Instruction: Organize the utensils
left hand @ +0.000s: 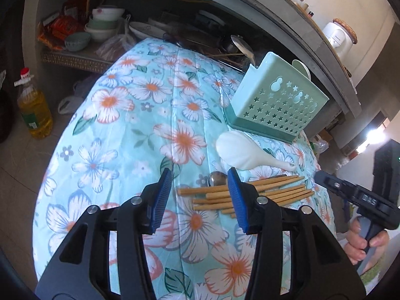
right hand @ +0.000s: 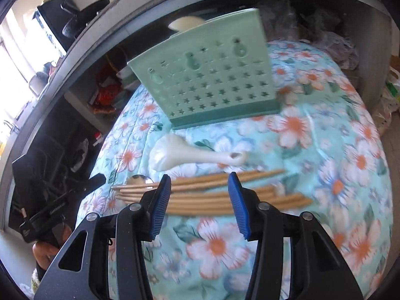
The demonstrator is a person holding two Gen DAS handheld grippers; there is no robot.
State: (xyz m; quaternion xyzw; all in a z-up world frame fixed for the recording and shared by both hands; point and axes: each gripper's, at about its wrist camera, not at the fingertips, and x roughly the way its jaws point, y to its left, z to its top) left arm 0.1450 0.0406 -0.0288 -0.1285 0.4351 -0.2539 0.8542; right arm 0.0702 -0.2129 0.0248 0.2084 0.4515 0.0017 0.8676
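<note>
A: How do the left tongs (left hand: 200, 195) stand?

B: Spread wide with nothing between the blue ribbed pads (left hand: 162, 197), hovering over the tabletop with the floral turquoise cloth (left hand: 140, 115). Just past the right-hand pad lies the bundle of tan wooden chopsticks (left hand: 280, 191), crosswise to the tongs, partly hidden behind that pad.

A: And the right tongs (right hand: 200, 195)?

B: Also parted and holding nothing. The same chopsticks (right hand: 200, 200) lie straight ahead of them, running across the gap between the two pads; I cannot tell whether the tips touch the sticks.

A: What else lies near?

B: A shiny round metal spoon bowl (left hand: 217, 178) peeks out at the far side of the chopstick bundle, just ahead of the left tongs' right pad. Beyond it rests a white plastic rice paddle (left hand: 240, 153), flat on the cloth, its handle pointing to the right. Farther ahead stands a mint-green plastic utensil holder with star-shaped holes (left hand: 277, 102), upright, with a pale spoon-like piece showing behind its top edge.

A: Anything at the side?

B: Far left of the left tongs, a bottle of yellow cooking oil (left hand: 33, 110) stands on the floor.
</note>
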